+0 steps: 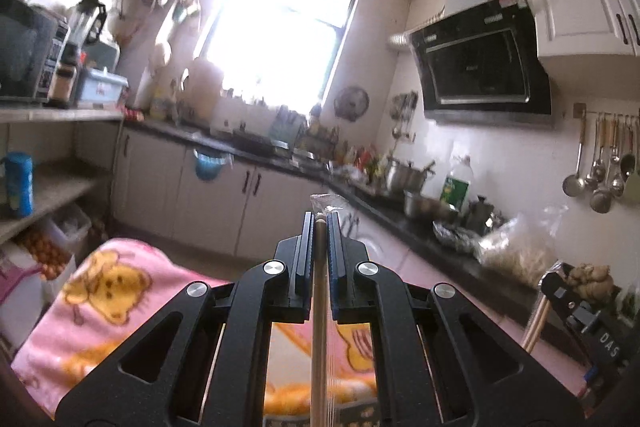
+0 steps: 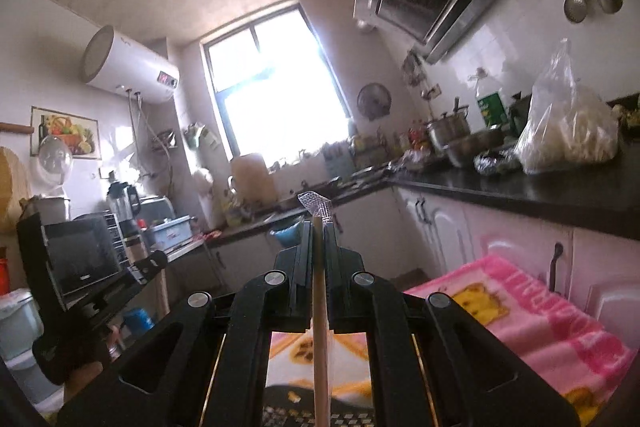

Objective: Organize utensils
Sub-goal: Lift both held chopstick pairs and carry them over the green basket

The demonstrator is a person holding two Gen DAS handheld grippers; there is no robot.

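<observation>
Close to you, your left gripper [image 1: 320, 223] is squeezed tight on a thin wooden stick [image 1: 319, 307]. It looks like a chopstick in a clear wrapper [image 1: 326, 202], and the wrapper pokes out past the tips. Your right gripper [image 2: 319, 231] squeezes a stick [image 2: 320, 327] the same way, with its own wrapper [image 2: 316, 205] sticking out in front.

Both sticks run straight down the middle of the fingers, so the hold looks good. Keep squeezing. A thin stick in slippery plastic can slide, I think, so move slowly and do not shake it.

Under both grippers lies a pink blanket [image 1: 108, 291] with yellow bears. A dark tray edge [image 2: 320, 419] peeks out at the bottom of the right view. That may be where the sticks go, but I cannot tell for sure. Bring the tips low before you let go.

Farther off are the black counter [image 2: 520, 187] and the bright window [image 1: 276, 39].
</observation>
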